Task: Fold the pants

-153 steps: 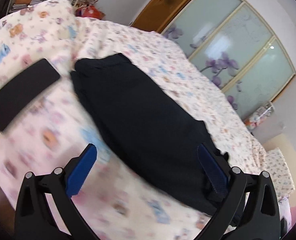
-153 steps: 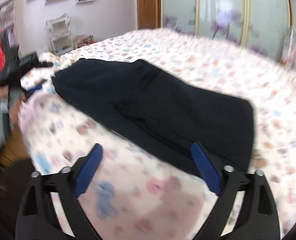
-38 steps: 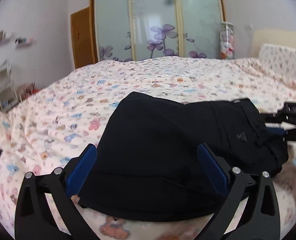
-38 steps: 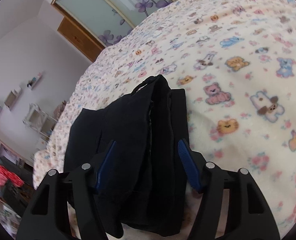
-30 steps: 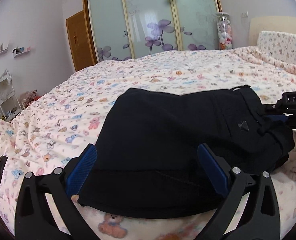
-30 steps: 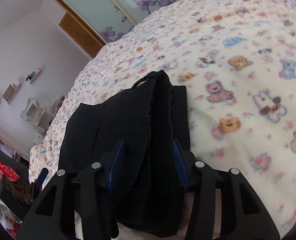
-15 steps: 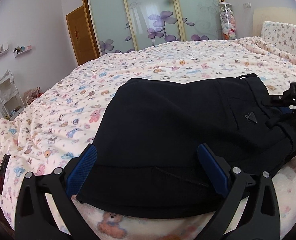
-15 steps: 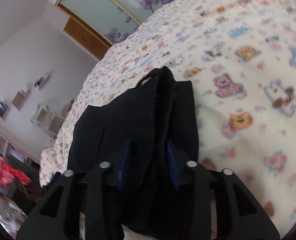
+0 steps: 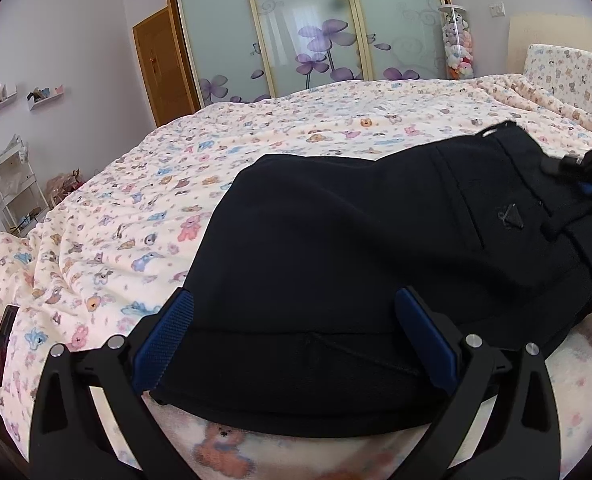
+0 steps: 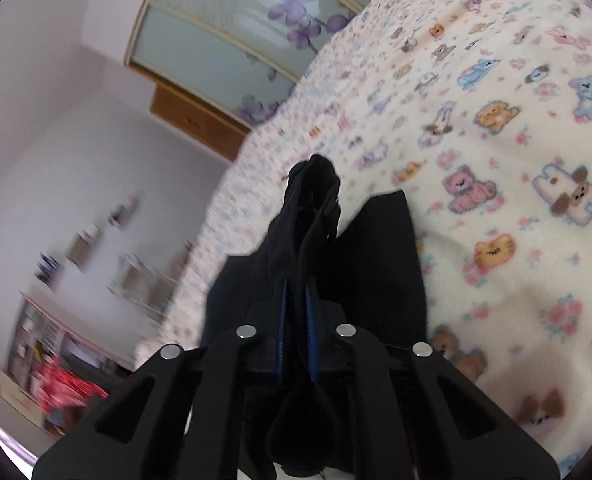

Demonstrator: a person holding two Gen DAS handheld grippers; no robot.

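Note:
Black pants (image 9: 355, 240) lie folded lengthwise on the bed's teddy-print cover (image 9: 296, 136), waistband to the right. My left gripper (image 9: 296, 308) is open, its blue pads (image 9: 168, 336) straddling the hem end without pressing it. In the right wrist view my right gripper (image 10: 296, 292) has its jaws closing, the pads pinching a bunched fold of the pants (image 10: 375, 248) at the waistband. That fold rises in a peak ahead of the fingers. The right gripper (image 9: 587, 176) also shows at the left wrist view's right edge, at the waistband.
A dark flat phone (image 9: 2, 344) lies on the cover at the near left. Frosted wardrobe doors (image 9: 315, 28) with purple flowers stand beyond the bed. A white rack (image 9: 12, 188) stands against the left wall. A pillow (image 9: 567, 72) lies far right.
The right gripper's jaws went from part open around the waistband to closed on it, and the gripper rolled, bunching the fabric upward. The left gripper stayed open over the hem.

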